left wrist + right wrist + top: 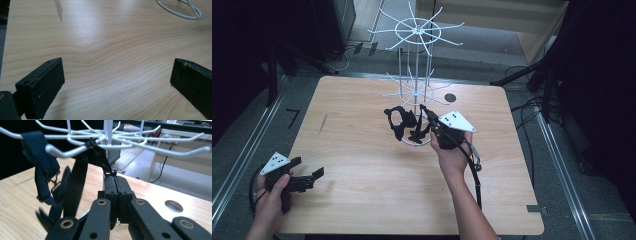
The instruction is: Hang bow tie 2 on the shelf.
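Left gripper wide near table edge; right gripper clamps strap at rack.

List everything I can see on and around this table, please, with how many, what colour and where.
Table: one, light wood, centre.
Wire rack: one, white, two tiers of prongs, far middle of table.
Straps: dark, count unclear, hanging from rack's lower prongs.
Round hole: one, in tabletop right of rack.
Left tongs: black, open over bare wood, near left edge.
Right tongs: black, shut on a strap's clip at the rack.
Hands: two, one per tongs.
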Demonstrator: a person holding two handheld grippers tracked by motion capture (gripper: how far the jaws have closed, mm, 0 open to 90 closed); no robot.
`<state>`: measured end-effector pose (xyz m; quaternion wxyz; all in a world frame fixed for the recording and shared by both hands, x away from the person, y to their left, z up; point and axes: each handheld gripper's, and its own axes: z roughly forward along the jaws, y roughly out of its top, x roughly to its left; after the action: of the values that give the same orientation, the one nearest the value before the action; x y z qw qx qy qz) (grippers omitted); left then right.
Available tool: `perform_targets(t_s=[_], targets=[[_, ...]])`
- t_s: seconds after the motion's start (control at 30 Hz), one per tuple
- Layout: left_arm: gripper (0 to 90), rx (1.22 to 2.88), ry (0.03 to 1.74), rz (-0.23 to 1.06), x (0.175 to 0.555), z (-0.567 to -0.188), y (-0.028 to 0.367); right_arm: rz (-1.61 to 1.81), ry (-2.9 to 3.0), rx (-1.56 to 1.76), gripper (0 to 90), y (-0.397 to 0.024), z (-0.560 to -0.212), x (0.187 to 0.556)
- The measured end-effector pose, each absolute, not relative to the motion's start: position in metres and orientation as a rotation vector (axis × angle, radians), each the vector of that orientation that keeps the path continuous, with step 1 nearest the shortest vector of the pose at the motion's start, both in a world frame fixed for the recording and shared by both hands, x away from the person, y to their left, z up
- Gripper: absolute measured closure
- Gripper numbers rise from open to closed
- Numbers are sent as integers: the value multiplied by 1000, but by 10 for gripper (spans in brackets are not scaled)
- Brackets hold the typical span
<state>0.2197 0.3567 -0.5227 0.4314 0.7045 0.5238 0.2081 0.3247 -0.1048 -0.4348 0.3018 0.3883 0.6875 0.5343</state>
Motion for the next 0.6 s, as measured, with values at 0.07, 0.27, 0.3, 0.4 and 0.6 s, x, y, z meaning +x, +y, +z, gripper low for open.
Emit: perform_targets(t_s=[0.07, 0.27, 0.3, 0.4, 0.6], targets=[[0, 1757, 1307, 518, 220, -523, 357, 1414, 1821, 1036, 891, -105, -437, 324], [0, 1757, 1306, 518, 220, -523, 357, 1408, 1802, 1033, 783, -107, -439, 322], [0, 1756, 1306, 518, 220, -523, 357, 1406, 1795, 1033, 741, -107, -439, 321], [0, 1757, 1306, 517, 220, -523, 357, 1412, 1769, 1033, 600, -111, -441, 319], [0, 1759, 1306, 520, 220, -523, 356, 1419, 1773, 1034, 456, -115, -441, 318]])
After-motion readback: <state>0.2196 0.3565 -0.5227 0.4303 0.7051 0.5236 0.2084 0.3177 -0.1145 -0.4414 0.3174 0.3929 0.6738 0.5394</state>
